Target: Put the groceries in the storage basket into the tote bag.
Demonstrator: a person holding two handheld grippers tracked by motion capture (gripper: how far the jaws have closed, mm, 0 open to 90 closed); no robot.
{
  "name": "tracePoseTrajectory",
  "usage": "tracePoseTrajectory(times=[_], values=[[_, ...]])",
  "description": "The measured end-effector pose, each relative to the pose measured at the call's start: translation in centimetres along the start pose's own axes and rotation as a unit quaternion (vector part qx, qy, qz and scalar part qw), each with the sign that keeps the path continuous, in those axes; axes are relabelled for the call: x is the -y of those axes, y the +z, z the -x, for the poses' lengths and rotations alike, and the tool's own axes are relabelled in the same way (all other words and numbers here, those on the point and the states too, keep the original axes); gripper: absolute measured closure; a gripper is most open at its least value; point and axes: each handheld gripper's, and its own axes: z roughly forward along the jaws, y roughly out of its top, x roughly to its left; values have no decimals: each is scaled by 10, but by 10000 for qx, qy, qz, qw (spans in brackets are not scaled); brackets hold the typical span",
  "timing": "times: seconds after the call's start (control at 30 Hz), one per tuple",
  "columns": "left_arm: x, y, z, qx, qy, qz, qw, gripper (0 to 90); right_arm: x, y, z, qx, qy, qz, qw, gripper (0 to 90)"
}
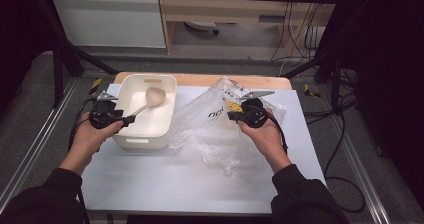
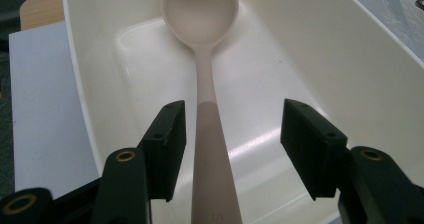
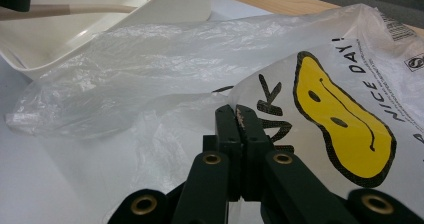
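A pale beige spoon (image 1: pixel 151 99) lies in a cream plastic bin (image 1: pixel 136 142), bowl toward the far end. My left gripper (image 1: pixel 129 120) reaches over the bin's near left wall. In the left gripper view the jaws (image 2: pixel 234 119) straddle the spoon's handle (image 2: pixel 212 154): the left pad is close beside it and a clear gap shows on the right, so the gripper is open. My right gripper (image 1: pixel 231 116) is shut on a clear plastic bag (image 1: pixel 210 134) printed with a yellow smiley. The right gripper view shows its jaws (image 3: pixel 239 115) pinched together on the bag's film (image 3: pixel 150 59).
The bin and bag rest on a white sheet (image 1: pixel 175 179) over a wooden table (image 1: pixel 200 79). The bag spreads right of the bin and touches its side. Black frame bars (image 1: pixel 65 49) and cables (image 1: pixel 345 134) flank the table. The bin (image 3: pixel 185 4) is beyond the bag.
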Motion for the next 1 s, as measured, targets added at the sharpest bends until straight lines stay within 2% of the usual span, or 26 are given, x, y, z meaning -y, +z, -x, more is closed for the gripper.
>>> tracePoseTrajectory(times=[0.03, 0.33, 0.47, 0.67, 0.9, 1.0], values=[[1, 0, 0, -16, 44, -48, 10000, 446, 0, 0, 0, -1, -2, 0, 10000, 900], [4, 2, -1, -84, -13, -86, 9999, 470, 1, 2, -2, -22, -15, -10, 10000, 900], [6, 4, 1, -95, 21, -134, 9999, 497, 1, 3, -3, -15, -15, -12, 10000, 900], [9, 7, 0, -69, -17, -170, 9998, 503, 1, 4, -3, -28, -11, -31, 10000, 900], [6, 9, 0, -58, 47, -245, 9997, 511, 2, 4, -3, -44, -3, -40, 10000, 900], [6, 11, 0, -50, -10, -240, 9997, 512, 3, 5, -3, -49, -24, -40, 10000, 900]])
